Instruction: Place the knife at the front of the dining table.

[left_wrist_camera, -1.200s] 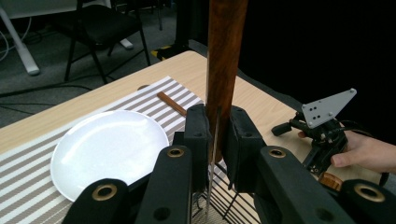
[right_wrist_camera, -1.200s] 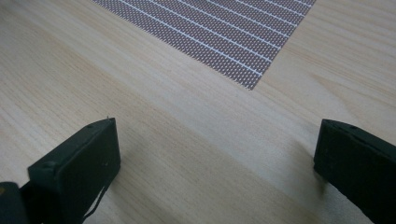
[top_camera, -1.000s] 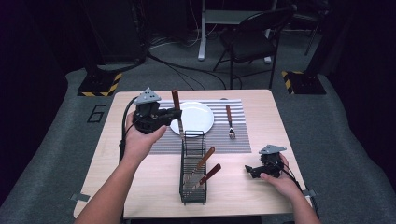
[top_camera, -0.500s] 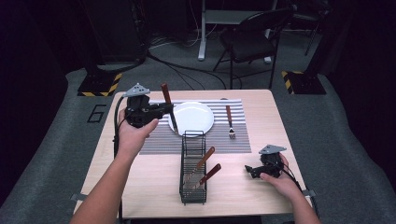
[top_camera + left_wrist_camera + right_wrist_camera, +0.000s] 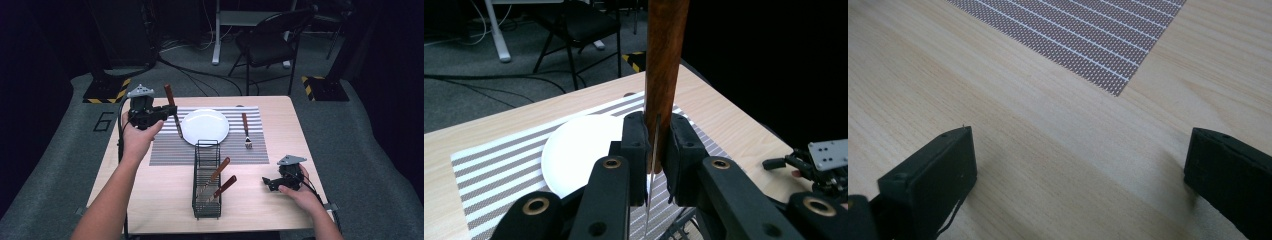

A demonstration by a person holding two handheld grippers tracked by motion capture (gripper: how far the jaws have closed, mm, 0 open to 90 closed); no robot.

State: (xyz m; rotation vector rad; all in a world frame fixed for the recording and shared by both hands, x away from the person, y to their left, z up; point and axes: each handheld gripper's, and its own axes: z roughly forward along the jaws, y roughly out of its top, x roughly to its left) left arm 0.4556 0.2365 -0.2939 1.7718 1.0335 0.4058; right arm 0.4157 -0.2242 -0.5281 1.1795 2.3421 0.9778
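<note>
Left tool (image 5: 162, 114) clamped on knife (image 5: 172, 110), pads gripping where wooden handle meets blade; seen close in left gripper view, handle (image 5: 665, 60) rising upright between the black pads, thin blade running down below them. Knife held above worktop (image 5: 150, 200), over left edge of striped mat (image 5: 235, 155), just beside white plate (image 5: 205, 126); handle up, blade slanting down toward plate rim. Right tool (image 5: 267, 182) resting low on worktop near front right corner, well apart from knife; in right gripper view, pads (image 5: 943, 170) set wide apart with bare wood between them, corner of mat beyond. Wire basket (image 5: 207, 180) in front of plate, two wooden-handled pieces leaning inside. Fork (image 5: 246, 131) flat on mat, right of plate, tines toward front edge. Chair (image 5: 270, 45) on floor behind worktop.
</note>
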